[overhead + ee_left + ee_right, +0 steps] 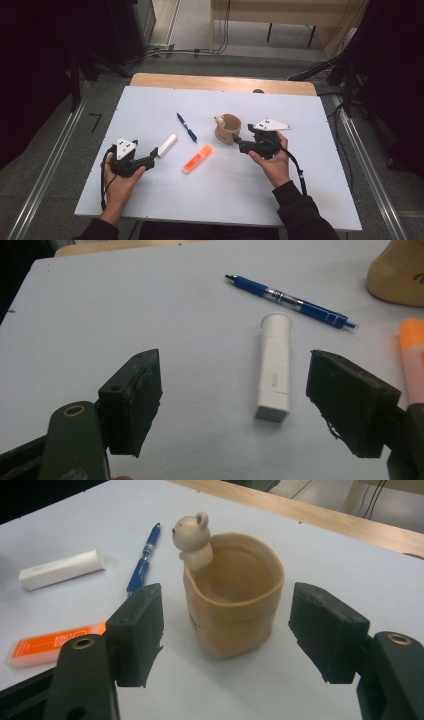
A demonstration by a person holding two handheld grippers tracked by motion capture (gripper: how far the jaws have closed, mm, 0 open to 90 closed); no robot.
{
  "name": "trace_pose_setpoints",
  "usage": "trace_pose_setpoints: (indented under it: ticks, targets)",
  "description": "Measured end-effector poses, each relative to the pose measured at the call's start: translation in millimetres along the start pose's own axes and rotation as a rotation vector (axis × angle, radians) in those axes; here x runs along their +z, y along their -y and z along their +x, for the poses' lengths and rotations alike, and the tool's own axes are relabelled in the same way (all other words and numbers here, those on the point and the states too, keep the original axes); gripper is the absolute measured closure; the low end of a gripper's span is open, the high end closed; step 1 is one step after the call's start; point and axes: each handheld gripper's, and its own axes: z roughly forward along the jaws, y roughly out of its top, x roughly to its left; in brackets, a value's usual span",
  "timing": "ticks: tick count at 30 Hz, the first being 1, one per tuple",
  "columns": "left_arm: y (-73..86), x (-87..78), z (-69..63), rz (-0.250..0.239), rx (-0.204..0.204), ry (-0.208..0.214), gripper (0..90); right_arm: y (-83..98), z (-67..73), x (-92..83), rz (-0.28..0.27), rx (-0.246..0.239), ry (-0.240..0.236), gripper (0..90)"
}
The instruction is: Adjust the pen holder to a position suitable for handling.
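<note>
The main risk, as I judge it, is on the left side: the left hand-held gripper (235, 405) has its jaws spread around the near end of the white tube (274, 372) without touching it, and if only that end is pinched, the smooth, slim body can swing, slip out, or roll toward the orange highlighter (413, 360) just beside it. The right hand-held gripper (227, 635) is also spread, one jaw on each side of the tan cup (235, 592), with clear gaps. This cup looks soft and wrinkled like a paper bag, so a hard squeeze may dent its wall or tip it. The white tube lies flat on the counter (100, 315), near the blue pen (292, 301); it is rectangular at the near end and round and a little wider at the far end, with small grey letters on its side. The cup stands upright, empty inside, with a small bear figure (192, 540) on its rim.
</note>
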Motion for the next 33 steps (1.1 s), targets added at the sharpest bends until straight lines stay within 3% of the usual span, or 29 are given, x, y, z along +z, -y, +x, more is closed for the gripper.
trace_pose_setpoints:
  ticks: [8, 15, 33]
  targets:
    - [-2.2, 7.6, -0.3, 0.018, 0.005, 0.013, 23.3, 9.7, -10.4, -11.3, 0.007, 0.018, 0.019, 28.3]
    - [-1.5, 12.2, -5.7, 0.033, 0.04, 0.014, 23.3, 14.5, -17.0, -18.3, 0.007, 0.032, 0.033, 28.0]
    - [-1.0, 25.6, -11.0, 0.047, 0.022, 0.027, 21.3, 18.8, -26.1, -24.9, -0.001, 0.066, 0.041, 27.0]
